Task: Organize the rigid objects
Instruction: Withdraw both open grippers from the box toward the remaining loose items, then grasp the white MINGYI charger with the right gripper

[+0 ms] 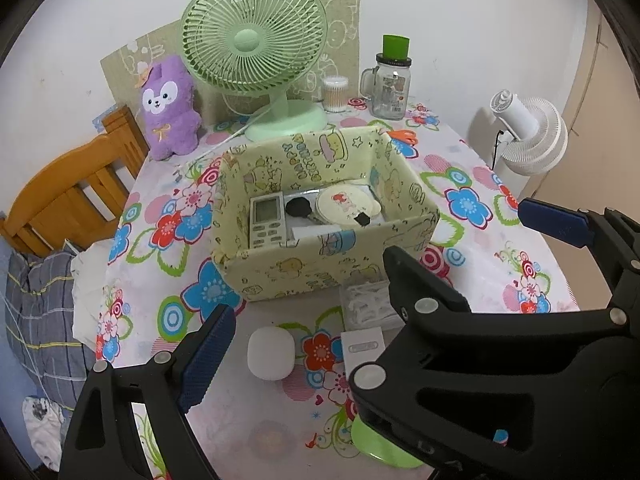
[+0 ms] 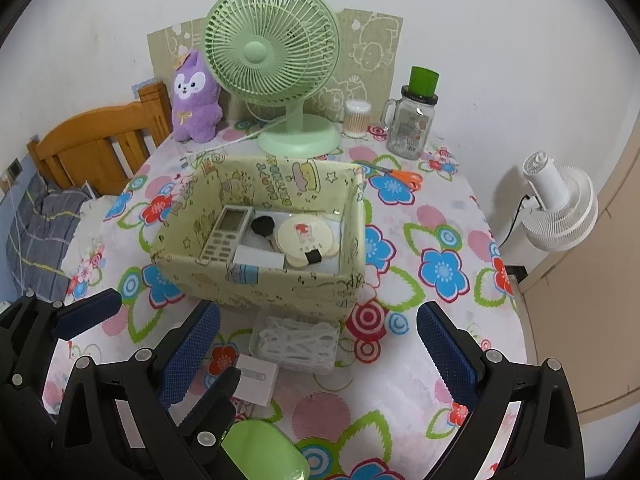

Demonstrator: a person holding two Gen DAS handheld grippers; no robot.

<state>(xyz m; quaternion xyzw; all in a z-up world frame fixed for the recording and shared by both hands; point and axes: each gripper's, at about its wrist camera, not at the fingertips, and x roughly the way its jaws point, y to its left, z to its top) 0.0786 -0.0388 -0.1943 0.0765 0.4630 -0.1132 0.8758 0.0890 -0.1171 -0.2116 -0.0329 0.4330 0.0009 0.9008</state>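
Observation:
A yellow cartoon-print box (image 1: 320,268) (image 2: 264,284) stands mid-table. It holds a white remote (image 1: 267,220) (image 2: 226,234), a black round item (image 1: 297,207), a round cream mirror (image 1: 346,205) (image 2: 304,238) and a white card. In front of it lie a clear case of white picks (image 2: 294,340) (image 1: 366,306), a small white box (image 1: 364,346) (image 2: 256,378), a white oval case (image 1: 271,354) and a green case (image 2: 264,450) (image 1: 376,446). My left gripper (image 1: 372,268) is open and empty above these. My right gripper (image 2: 316,354) is open and empty over the clear case.
A green desk fan (image 1: 256,44) (image 2: 274,56), a purple plush (image 1: 170,108), a cotton-swab tub (image 1: 335,94) and a glass jar with a green lid (image 1: 390,88) line the back wall. Orange scissors (image 2: 402,178) lie right of the box. A wooden bed frame (image 1: 72,192) is left, a white fan (image 2: 560,208) right.

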